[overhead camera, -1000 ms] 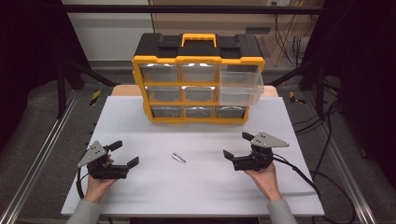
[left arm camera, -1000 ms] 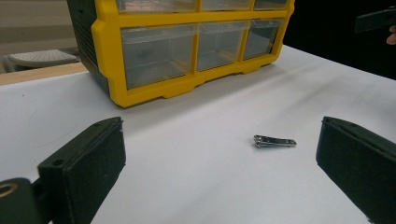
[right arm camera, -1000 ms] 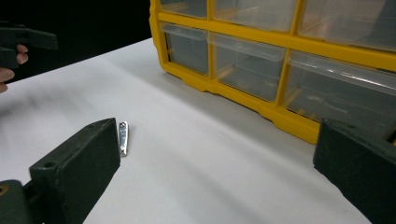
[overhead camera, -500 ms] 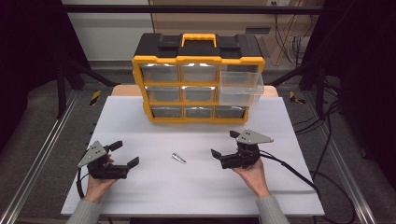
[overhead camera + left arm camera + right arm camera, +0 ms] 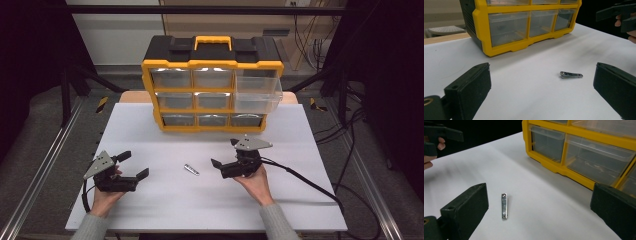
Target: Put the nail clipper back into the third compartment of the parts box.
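Fingers wide on both; right gripper (image 5: 225, 153) moved closer to nail clipper (image 5: 191, 170); left gripper (image 5: 134, 164) unmoved.

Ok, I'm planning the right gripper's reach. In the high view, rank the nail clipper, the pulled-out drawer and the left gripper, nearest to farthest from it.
From the right gripper:
1. Nail clipper, on the white table just off its jaws, toward the left gripper.
2. Pulled-out drawer, beyond it, on the organizer's right column.
3. Left gripper, across the table on the person's left.
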Demonstrator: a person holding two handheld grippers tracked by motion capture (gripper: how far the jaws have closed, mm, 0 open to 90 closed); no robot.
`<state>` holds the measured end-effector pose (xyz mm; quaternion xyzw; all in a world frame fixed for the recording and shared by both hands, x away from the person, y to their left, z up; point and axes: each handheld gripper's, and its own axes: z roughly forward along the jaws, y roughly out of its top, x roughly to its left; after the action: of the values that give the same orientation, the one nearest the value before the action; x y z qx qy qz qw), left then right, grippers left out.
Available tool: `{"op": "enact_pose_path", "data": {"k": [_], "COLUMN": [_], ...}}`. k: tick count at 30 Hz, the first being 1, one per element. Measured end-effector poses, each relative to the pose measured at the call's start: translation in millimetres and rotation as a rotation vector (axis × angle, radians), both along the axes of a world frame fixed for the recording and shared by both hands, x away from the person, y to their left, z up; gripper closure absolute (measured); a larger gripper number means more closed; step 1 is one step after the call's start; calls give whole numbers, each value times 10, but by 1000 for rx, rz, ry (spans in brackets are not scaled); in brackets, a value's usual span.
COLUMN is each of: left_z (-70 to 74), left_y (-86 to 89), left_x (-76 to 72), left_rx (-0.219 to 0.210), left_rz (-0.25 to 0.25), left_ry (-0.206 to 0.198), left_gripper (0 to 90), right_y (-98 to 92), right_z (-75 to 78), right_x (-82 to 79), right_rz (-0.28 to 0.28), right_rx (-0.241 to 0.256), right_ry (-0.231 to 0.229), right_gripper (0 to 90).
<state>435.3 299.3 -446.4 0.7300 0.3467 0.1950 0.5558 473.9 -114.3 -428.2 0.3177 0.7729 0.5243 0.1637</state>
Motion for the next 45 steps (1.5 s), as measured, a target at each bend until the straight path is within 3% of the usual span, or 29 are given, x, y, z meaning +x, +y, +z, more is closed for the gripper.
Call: {"op": "enact_pose_path", "data": {"k": [11,31,45], "left_z": [1,-4,-5], "left_y": [3,5,5], "left_x": [0,4,6], "left_rx": [0,1,1], "left_rz": [1,-1,-2], "left_ry": [0,4,6], "left_gripper": [12,11,11], "right_y": [239,784,1016], "right_z": [-58,-232,-362], "right_x": [100,290,377], "right_rz": [25,92,126], "right_rx": [-32,-138,-194], "right_ry": [26,87,148], "right_gripper": [29,49,77]}}
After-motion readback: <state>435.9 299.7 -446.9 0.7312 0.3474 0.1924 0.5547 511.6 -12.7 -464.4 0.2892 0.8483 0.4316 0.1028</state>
